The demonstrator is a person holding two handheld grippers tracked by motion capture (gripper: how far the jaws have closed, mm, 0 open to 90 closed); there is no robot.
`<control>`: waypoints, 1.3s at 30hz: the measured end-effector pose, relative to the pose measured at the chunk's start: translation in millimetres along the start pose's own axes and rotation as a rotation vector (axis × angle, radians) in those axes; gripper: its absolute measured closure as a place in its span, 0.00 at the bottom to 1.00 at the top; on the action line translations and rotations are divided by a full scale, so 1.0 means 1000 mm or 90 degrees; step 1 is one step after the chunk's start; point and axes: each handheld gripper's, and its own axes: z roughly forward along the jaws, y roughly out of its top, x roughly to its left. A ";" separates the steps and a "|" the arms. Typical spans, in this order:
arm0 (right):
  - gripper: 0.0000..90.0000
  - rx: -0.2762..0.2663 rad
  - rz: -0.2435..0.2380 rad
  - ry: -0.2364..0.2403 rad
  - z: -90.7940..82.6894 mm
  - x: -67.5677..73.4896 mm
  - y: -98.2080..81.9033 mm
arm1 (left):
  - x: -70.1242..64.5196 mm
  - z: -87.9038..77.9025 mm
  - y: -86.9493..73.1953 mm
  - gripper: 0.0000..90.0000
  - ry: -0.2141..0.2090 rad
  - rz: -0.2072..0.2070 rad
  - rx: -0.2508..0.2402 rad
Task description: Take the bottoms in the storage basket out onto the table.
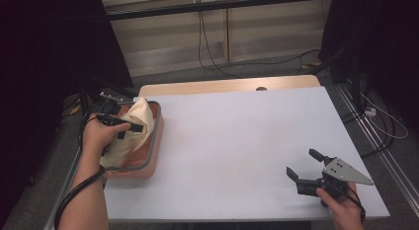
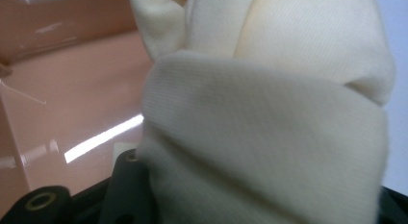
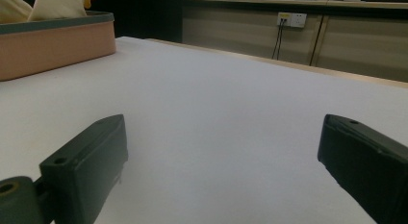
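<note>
While the white table (image 1: 237, 141) takes up most of the high view, a salmon-pink tub w/ grey rim (image 1: 156, 141) sits at its left edge, near the person's side. Cream cloth (image 1: 132, 131) is bunched up, partly inside the tub & sticking up above the rim; left gripper (image 1: 129, 127) is clamped on it, jaws pinching a thick fold. Left gripper view: cloth (image 2: 269, 128) pressed right up against the lens, tub floor (image 2: 72, 99) behind it. Right gripper (image 1: 306, 165) sits low over the table's near right corner, well apart from tub & cloth, jaws spread wide w/ nothing btw them; right gripper view has bare tabletop (image 3: 216, 118) btw the jaws, tub (image 3: 57, 46) far off at upper left.
</note>
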 end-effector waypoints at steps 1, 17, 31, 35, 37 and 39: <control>0.04 -0.001 0.000 0.000 0.000 0.000 0.000 | -0.002 -0.003 0.002 0.58 -0.001 -0.005 -0.001; 0.04 -0.001 0.002 -0.001 -0.001 0.000 0.000 | -0.018 -0.037 0.020 0.58 -0.004 -0.028 -0.002; 0.04 -0.003 0.001 -0.001 -0.001 0.001 0.000 | -0.040 -0.049 0.036 0.58 -0.022 -0.026 0.003; 0.03 -0.002 0.001 -0.002 -0.001 0.000 0.001 | -0.052 -0.049 0.043 0.58 -0.027 -0.013 0.006; 0.03 -0.003 0.000 -0.002 -0.001 0.001 0.001 | -0.058 -0.050 0.046 0.58 -0.030 -0.006 0.003; 0.03 -0.003 0.000 -0.001 -0.001 0.001 0.001 | -0.060 -0.050 0.047 0.58 -0.029 -0.001 -0.002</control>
